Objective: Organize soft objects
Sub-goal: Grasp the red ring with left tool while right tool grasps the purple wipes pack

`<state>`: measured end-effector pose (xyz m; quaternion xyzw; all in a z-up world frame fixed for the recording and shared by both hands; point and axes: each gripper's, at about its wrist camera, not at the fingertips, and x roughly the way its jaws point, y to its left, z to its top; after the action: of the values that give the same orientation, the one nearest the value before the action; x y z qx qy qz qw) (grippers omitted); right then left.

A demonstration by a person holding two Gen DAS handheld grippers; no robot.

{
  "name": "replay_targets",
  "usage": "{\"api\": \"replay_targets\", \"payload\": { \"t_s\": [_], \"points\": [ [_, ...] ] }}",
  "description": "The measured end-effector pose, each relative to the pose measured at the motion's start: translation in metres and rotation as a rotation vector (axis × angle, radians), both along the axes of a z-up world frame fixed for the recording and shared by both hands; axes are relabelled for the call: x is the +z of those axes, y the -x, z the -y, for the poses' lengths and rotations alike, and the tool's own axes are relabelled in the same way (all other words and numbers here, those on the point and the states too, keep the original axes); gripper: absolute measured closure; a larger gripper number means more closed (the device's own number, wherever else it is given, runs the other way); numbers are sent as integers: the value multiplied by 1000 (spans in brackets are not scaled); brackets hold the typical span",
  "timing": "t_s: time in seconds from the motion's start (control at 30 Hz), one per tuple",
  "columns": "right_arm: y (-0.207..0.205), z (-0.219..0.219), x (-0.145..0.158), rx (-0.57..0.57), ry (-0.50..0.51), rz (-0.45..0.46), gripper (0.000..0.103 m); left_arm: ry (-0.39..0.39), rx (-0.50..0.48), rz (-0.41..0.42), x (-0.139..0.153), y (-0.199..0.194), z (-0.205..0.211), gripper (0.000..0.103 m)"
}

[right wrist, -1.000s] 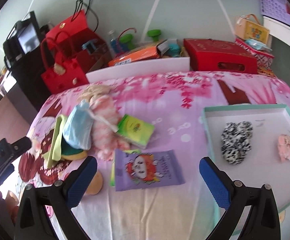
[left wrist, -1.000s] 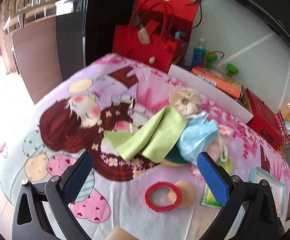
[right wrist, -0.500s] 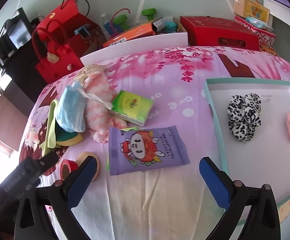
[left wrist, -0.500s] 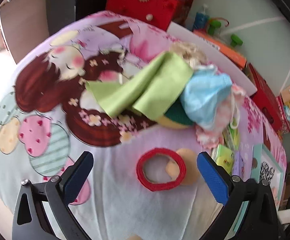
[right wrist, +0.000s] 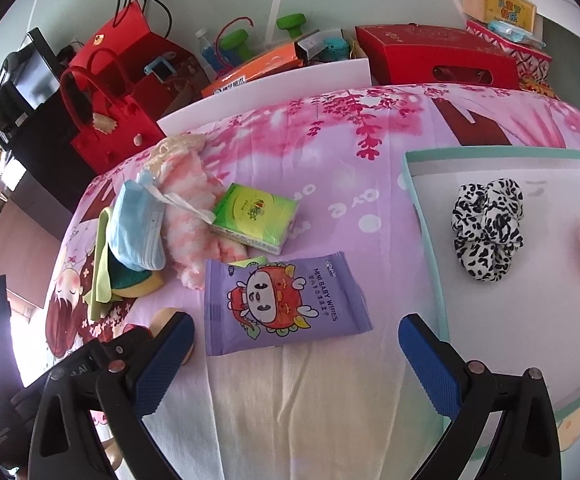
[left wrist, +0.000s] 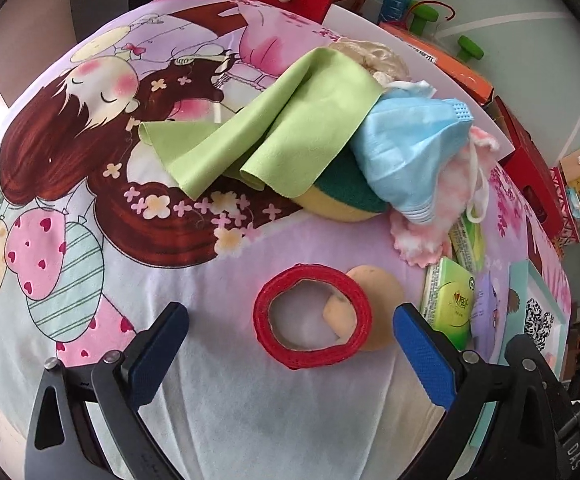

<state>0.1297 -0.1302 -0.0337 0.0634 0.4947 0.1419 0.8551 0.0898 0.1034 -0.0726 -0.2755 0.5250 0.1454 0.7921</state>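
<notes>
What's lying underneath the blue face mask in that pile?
Under the blue face mask sit a green-and-yellow sponge and a fluffy pink-and-white cloth. The mask covers most of each, so anything deeper is hidden.

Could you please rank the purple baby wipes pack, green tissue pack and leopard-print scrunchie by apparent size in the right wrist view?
1. Purple baby wipes pack, nearest the camera.
2. Green tissue pack and leopard-print scrunchie: look alike, unranked.

I see a lime green cloth, a light blue mask, a red tape ring, a black-and-white spotted scrunchie and a purple wipes pack.
</notes>
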Motion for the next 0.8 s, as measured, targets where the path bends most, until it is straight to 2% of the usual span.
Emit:
{"api": "replay_targets", "payload": {
  "t_s": [0.1, 0.17, 0.2, 0.23, 0.3, 0.67, 0.8],
  "points": [
    [0, -1, -1, 0, 2, -2, 0, -11, -14, 3, 1, -6, 1, 21],
    [0, 0, -1, -1, 2, -4, 0, -11, -23, -8, -1, -9, 2, 25],
    [0, 0, -2, -1, 2, -5, 0, -5, -26, -10, -2, -10, 2, 32],
    [-1, 0, -3, -1, 0, -5, 0, 2, -28, -7, -2, -10, 4, 44],
    [-1, 0, -5, 2, 1, -7, 0, 33, -33, 13, -2, -11, 5, 44],
    [-13, -10, -27, 34, -8, -43, 0, 36, -28, 29, 5, -10, 1, 44],
    [-18, -11, -32, 36, -5, -50, 4, 35, -25, 40, 8, -8, -4, 44]
  ]
}}
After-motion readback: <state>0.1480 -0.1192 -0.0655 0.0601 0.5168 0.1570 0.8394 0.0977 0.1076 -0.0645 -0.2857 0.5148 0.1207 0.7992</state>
